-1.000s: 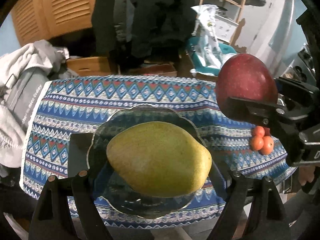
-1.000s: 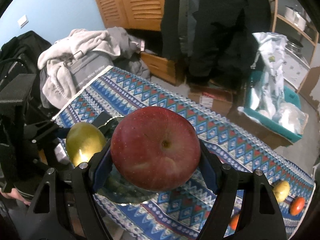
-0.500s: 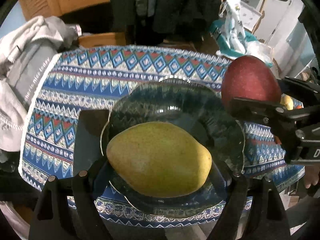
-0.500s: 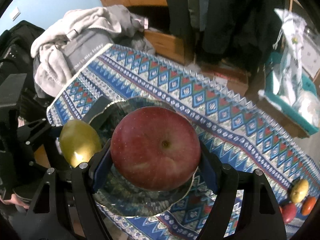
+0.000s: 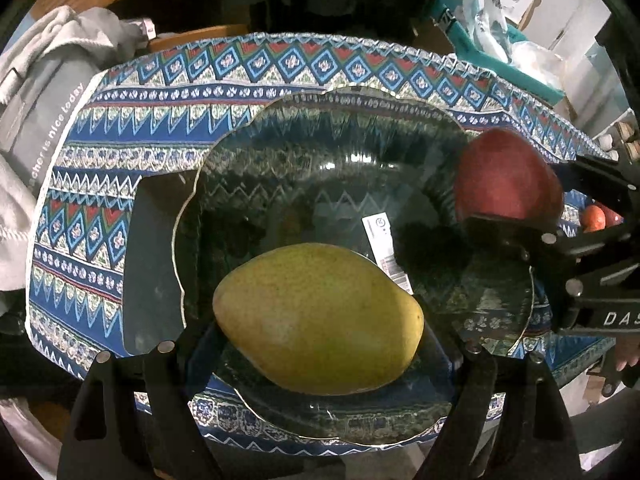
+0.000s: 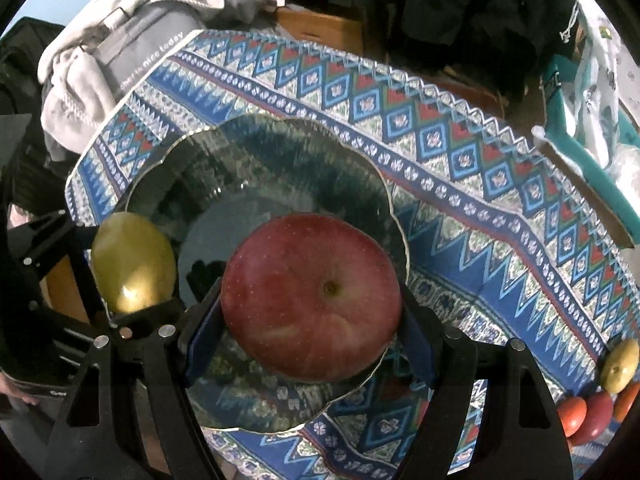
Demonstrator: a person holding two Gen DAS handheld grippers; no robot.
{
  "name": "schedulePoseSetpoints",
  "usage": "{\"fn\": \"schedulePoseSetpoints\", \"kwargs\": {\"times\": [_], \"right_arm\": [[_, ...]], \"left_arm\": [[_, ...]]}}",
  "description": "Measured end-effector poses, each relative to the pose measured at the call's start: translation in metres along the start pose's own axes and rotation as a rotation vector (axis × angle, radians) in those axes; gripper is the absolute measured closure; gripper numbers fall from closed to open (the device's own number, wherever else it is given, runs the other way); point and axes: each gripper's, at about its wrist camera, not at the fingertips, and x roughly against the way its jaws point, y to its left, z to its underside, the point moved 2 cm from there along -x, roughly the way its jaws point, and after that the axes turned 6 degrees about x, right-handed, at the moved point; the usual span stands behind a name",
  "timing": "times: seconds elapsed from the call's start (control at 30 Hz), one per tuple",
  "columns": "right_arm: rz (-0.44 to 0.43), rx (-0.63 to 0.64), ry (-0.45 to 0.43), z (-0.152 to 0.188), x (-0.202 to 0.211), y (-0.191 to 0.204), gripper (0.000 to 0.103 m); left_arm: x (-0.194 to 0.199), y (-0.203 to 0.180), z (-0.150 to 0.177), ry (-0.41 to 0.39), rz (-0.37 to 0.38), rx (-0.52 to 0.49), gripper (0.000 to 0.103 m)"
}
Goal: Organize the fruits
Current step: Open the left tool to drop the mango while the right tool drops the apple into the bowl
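The mango sits clamped between the jaws of the left gripper, which stand fairly wide around it, and it now hangs low over the near part of the glass plate. A second ago the plate lay farther below and looked smaller. The red apple is pinched between the narrower-set jaws of the right gripper, above the plate's near-right rim, lower than before. Beyond both jaws the patterned surface spreads; small fruits lie far right.
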Motion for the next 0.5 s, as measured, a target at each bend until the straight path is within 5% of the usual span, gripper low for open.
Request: {"fn": "schedulePoseSetpoints", "kwargs": {"times": [0.5], "right_arm": [[-0.020, 0.026, 0.056, 0.011, -0.018, 0.006, 0.025]], "left_arm": [[-0.037, -0.010, 0.014, 0.086, -0.101, -0.112, 0.016]]}}
